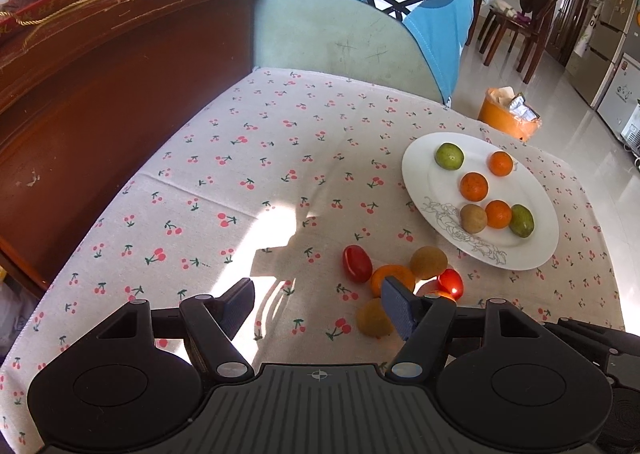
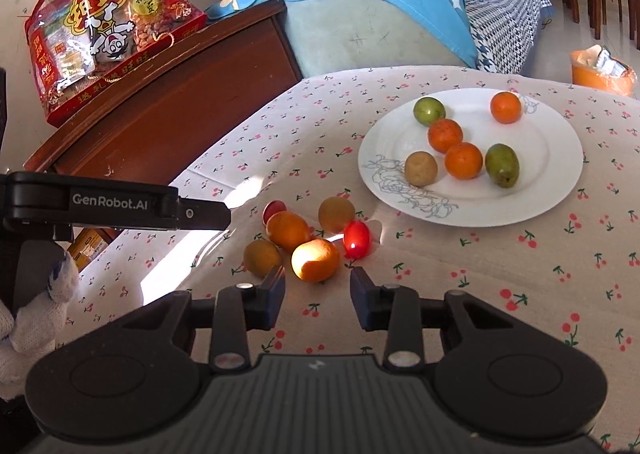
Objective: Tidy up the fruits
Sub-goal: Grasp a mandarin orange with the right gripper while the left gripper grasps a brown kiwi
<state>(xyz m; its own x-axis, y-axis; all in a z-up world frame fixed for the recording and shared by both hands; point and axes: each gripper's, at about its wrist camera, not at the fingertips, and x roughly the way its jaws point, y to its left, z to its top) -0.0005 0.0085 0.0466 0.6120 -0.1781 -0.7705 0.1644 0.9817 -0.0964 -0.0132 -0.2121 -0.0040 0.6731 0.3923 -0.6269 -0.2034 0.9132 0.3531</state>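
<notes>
**Right tongs lining up on the nearest orange**

The right tongs [image 2: 317,296] are sitting directly behind the sunlit orange [image 2: 316,260], which is lying just ahead of the fingertips and centred on the gap between them. The jaws are standing apart with nothing between them, and the gap is looking only a little wider than the fruit, so the approach is likely needing to stay straight. This orange is slightly oval, its long axis running roughly across the gap.

The left tongs [image 1: 320,304] are hovering over the same loose cluster from the other side, jaws wide apart and empty; their right finger is covering part of another orange [image 1: 390,278]. The right hand is judged the better placed.

The cluster is lying on the cherry-print table [image 2: 520,274] toward its near edge: two oranges, three brownish fruits and two red tomatoes [image 2: 356,239]. The white plate [image 2: 560,158], holding six fruits already, is sitting beyond it, toward the far right corner.
</notes>
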